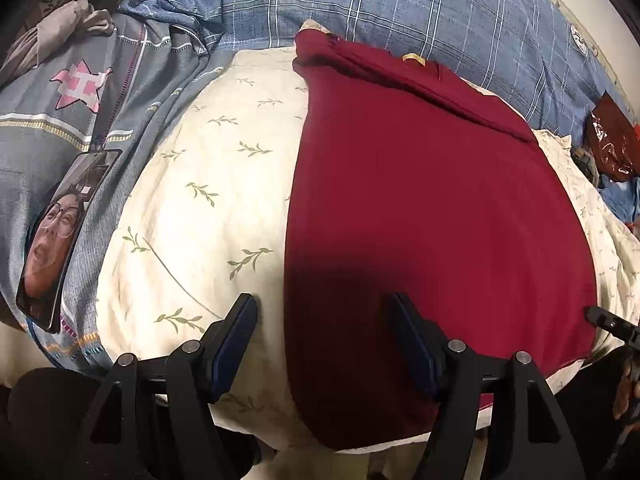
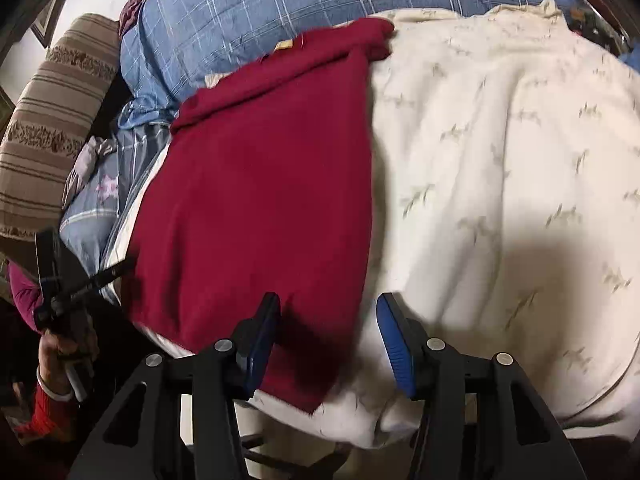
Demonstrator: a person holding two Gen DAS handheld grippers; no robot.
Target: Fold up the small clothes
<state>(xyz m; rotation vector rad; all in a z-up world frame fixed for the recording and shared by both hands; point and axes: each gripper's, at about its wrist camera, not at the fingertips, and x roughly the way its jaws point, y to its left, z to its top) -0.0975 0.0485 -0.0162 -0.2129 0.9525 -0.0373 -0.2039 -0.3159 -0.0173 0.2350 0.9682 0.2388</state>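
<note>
A dark red garment point(image 1: 420, 208) lies flat on a cream leaf-print cover point(image 1: 208, 184), folded to a long strip with its collar end far away. My left gripper point(image 1: 324, 316) is open and empty, hovering over the garment's near left edge. My right gripper point(image 2: 328, 316) is open and empty over the garment's point(image 2: 260, 184) near right corner, above the cream cover point(image 2: 500, 184). The right gripper's tip also shows at the right edge of the left wrist view point(image 1: 608, 322). The left gripper shows at the left of the right wrist view point(image 2: 76, 284).
A blue plaid quilt point(image 1: 400, 4) lies beyond the garment. A grey-blue bedding piece with a pink star point(image 1: 80, 84) and a phone point(image 1: 60, 232) lie to the left. A red-brown shiny bag point(image 1: 612, 140) is at far right. A striped cushion point(image 2: 52, 120) is at the left.
</note>
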